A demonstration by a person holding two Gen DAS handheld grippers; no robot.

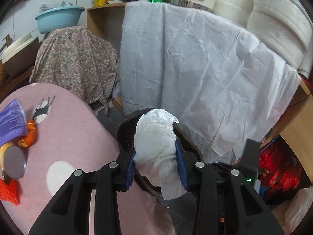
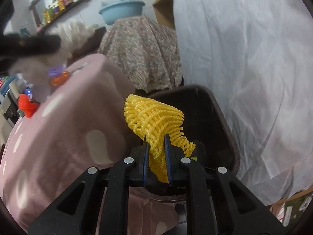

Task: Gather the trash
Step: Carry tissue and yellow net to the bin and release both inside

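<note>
My left tongs (image 1: pixel 156 154) pinch the crumpled tissue (image 1: pixel 156 148) and my right tongs (image 2: pixel 156 150) pinch the yellow foam net (image 2: pixel 154 123). I hold both over the dark bin (image 2: pixel 219 121) beside the pink surface (image 1: pixel 78 141), so they can fall inside.

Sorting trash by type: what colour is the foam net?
Yellow foam net, clearest in right wrist view.

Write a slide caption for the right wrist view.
Right gripper clamps a yellow foam net above the dark bin beside the pink table.
</note>
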